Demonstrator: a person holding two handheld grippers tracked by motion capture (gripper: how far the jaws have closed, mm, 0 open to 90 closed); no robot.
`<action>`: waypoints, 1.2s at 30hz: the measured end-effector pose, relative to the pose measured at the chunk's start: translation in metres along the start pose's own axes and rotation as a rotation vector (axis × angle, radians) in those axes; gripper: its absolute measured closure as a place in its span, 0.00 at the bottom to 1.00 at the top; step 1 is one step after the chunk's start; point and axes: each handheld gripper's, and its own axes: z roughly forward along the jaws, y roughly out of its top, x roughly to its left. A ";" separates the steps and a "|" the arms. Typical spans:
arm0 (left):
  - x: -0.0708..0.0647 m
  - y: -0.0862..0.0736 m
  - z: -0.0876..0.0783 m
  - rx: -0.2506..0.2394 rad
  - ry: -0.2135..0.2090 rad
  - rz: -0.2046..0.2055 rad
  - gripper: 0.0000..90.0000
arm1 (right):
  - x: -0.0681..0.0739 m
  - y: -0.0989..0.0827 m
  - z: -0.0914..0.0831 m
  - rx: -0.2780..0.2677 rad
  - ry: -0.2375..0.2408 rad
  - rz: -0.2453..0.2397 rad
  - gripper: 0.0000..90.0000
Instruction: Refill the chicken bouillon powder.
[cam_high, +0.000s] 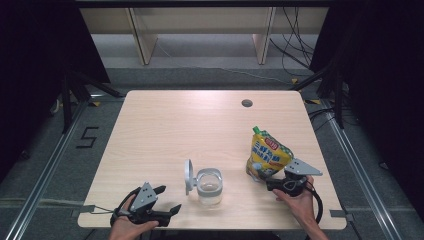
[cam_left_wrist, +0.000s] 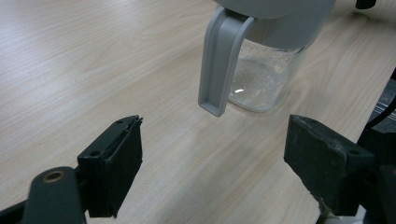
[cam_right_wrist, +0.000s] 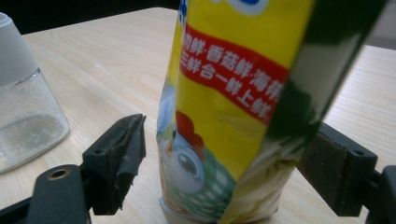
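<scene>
A yellow and green seasoning pouch (cam_high: 267, 152) stands upright on the table's right side. My right gripper (cam_high: 261, 172) is at its base, jaws either side of it. In the right gripper view the pouch (cam_right_wrist: 233, 116) sits between the jaws of this gripper (cam_right_wrist: 229, 154); the left pad stands clear of it and the right pad is partly hidden behind its edge. A clear glass jar (cam_high: 209, 186) with a grey collar stands near the front, its flip lid (cam_high: 188, 176) swung open to the left. My left gripper (cam_high: 169, 198) rests open at the front left, aimed at the jar (cam_left_wrist: 261, 79).
The wooden table (cam_high: 175, 130) has a round cable hole (cam_high: 246, 103) at the back right. In the left gripper view the open lid (cam_left_wrist: 219, 60) hangs down in front of the jar. Dark floor and metal rails surround the table.
</scene>
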 end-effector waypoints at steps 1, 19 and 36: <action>0.000 0.000 0.000 0.000 -0.001 0.001 0.21 | 0.000 0.000 0.000 -0.005 -0.011 -0.008 0.24; -0.002 -0.001 0.002 0.017 -0.009 -0.012 0.21 | 0.002 -0.001 0.011 -0.041 -0.010 0.054 0.26; -0.002 -0.001 0.003 0.021 -0.010 -0.003 0.21 | -0.004 0.001 0.015 -0.084 -0.010 0.045 0.37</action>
